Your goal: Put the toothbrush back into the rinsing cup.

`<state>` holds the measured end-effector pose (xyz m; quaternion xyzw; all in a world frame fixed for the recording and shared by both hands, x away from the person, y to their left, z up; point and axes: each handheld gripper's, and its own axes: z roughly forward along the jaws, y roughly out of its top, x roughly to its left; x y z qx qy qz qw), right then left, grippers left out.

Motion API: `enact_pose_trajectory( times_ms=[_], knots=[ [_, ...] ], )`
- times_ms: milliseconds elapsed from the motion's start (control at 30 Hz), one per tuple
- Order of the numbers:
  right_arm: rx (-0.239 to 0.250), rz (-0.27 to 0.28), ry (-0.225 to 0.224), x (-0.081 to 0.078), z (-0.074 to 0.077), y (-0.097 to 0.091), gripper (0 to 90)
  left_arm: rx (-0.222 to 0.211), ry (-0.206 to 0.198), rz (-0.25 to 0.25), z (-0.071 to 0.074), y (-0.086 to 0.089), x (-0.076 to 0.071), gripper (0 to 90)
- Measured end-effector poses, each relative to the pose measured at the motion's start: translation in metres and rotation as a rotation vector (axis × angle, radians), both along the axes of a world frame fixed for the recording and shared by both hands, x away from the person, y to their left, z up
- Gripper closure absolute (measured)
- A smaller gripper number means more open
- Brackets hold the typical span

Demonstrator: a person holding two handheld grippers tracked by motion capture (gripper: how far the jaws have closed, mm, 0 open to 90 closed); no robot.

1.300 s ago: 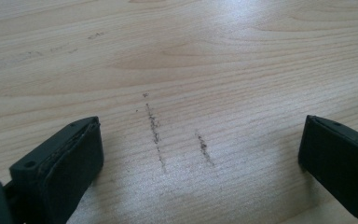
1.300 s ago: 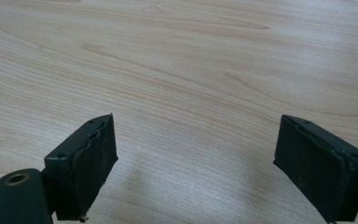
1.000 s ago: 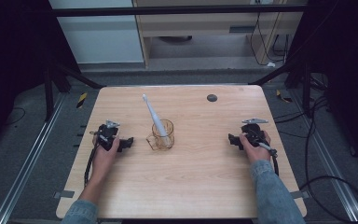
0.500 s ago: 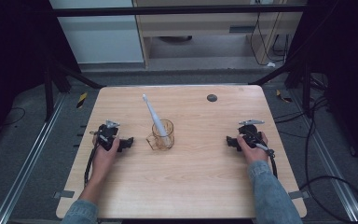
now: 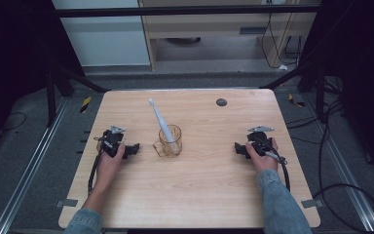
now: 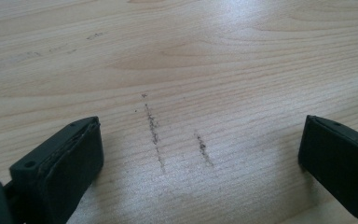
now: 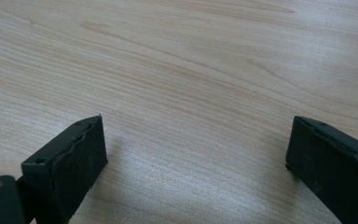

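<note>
While both grippers rest low on the wooden table (image 5: 195,195), a glass mug (image 5: 168,142) stands between them.
Left gripper (image 5: 134,148): jaws wide apart, holding nothing, near the mug's handle. Right gripper (image 5: 237,147): jaws wide apart, holding nothing, well apart from the mug. White toothbrush (image 5: 159,121): leaning in the mug, tilted away to the left.

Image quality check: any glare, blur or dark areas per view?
High view: table evenly lit, surroundings dark, slightly soft. Left gripper view: pale glare across the far wood, grain and dark scuff marks sharp. Right gripper view: soft sheen between the open jaws, far wood blurrier.
</note>
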<state>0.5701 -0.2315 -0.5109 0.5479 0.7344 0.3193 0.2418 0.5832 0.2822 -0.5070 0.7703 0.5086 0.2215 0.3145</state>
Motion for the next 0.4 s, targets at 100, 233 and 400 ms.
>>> enact_pose_trajectory(
  times_ms=[100,233,400],
  knots=[
    [0.002,-0.006,0.003,-0.0001,-0.0002,0.0003,3.5,0.000,0.000,0.000,0.0000,0.0000,0.0000,0.0],
    [0.000,-0.060,0.017,0.0007,-0.0005,0.0024,0.3,-0.001,-0.001,0.000,-0.0001,-0.0002,-0.0001,0.0],
    [0.002,-0.103,0.017,-0.0014,-0.0005,0.0052,0.2,0.000,0.000,0.001,0.0000,-0.0002,-0.0001,0.0]
  ],
)
